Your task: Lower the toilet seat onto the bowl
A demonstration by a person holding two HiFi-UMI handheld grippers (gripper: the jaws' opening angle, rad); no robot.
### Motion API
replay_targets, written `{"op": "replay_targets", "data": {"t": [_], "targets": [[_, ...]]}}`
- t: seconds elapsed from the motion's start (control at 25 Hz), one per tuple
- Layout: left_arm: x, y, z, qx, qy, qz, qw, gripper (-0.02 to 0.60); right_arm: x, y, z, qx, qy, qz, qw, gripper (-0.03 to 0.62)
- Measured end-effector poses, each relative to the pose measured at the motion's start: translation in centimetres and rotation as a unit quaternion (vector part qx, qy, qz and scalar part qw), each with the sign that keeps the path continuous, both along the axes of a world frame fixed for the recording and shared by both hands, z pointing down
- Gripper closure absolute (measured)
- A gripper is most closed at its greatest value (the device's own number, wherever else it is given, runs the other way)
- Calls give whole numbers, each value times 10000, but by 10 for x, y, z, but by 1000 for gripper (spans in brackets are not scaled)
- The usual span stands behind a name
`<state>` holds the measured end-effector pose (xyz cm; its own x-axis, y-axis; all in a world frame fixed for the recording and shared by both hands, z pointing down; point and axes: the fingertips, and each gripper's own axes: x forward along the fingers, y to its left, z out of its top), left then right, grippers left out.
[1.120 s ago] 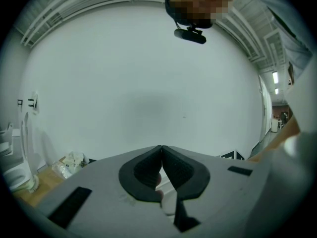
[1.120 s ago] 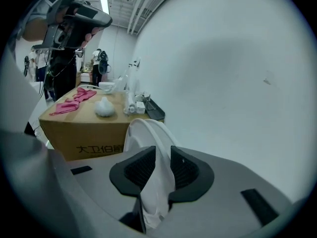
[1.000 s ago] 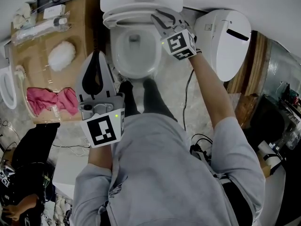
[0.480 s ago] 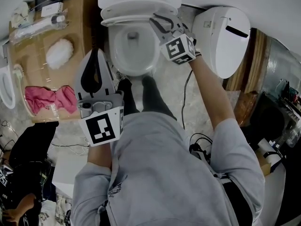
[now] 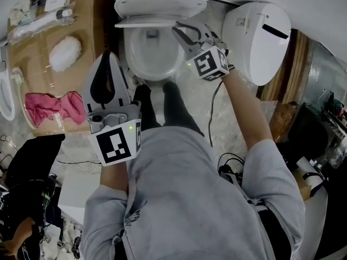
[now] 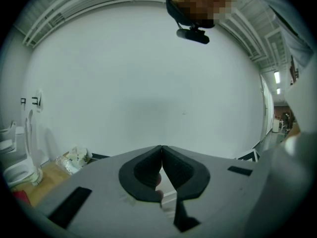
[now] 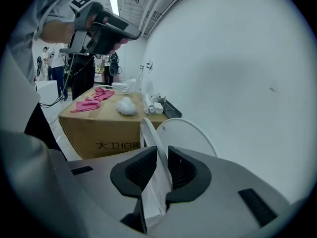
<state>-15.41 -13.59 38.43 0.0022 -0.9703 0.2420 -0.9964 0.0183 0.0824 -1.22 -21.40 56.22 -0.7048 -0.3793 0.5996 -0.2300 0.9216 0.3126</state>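
Right gripper [image 5: 182, 30] has come nearer the person since 1.0 s ago, off the far right of the toilet, bringing the toilet seat [image 5: 143, 21] with it. Left gripper [image 5: 110, 56] is unchanged.

Right gripper: jaws closed down to a narrow gap on the seat rim. In the right gripper view [image 7: 162, 157] the thin white rim of the seat [image 7: 148, 143] runs up between both pads, touching each.

Seat: not down on the bowl [image 5: 152, 58]. It stands steeply tilted, just in front of the raised lid [image 5: 160, 3], with a gap between the two at the top (right gripper view, lid [image 7: 190, 133]). From the head view its front edge lies across the far part of the bowl opening.

Left gripper: held up at near left, well apart from the toilet, pointing at a bare wall. In its own view the jaws [image 6: 161, 150] are fully together, tips touching, nothing held.

Surroundings: cardboard box [image 5: 87, 15] left of the toilet, carrying a pink cloth [image 5: 51, 104] and a white fluffy item [image 5: 65, 49]. Second white toilet lid [image 5: 255, 34] stands right of the bowl. Person's legs [image 5: 165, 110] are just near of the bowl.
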Motion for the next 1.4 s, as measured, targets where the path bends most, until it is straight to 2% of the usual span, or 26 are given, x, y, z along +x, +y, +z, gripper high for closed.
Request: {"op": "replay_targets", "data": {"t": [0.76, 1.4], "targets": [[14, 23, 17, -106, 23, -39, 9999, 581, 13, 66, 17, -265, -64, -247, 9993, 533], [20, 32, 33, -184, 26, -62, 9998, 581, 21, 123, 47, -471, 220, -531, 9972, 533]]}}
